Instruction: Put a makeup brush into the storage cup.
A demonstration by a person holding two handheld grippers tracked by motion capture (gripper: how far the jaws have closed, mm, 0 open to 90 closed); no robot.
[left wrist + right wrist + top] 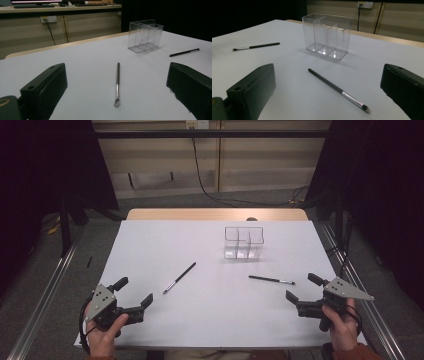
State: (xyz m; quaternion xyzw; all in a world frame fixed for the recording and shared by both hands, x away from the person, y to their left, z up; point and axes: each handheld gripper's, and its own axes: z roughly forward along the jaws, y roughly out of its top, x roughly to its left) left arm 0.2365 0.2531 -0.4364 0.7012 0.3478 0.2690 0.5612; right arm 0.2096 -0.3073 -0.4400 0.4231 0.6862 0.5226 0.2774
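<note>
Brushes lay loose on the white table

Left gripper (134, 294) and right gripper (300, 288) hovered near the table's (150, 245) front edge, jaws wide apart, gripping nothing. Beyond them lay the left brush (179, 278) and right brush (271, 280), well apart, with open room around. Farther back stood the clear organizer (243, 243), its inner dividers hard to trace.

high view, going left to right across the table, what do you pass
left gripper → left brush → clear organizer → right brush → right gripper
</note>
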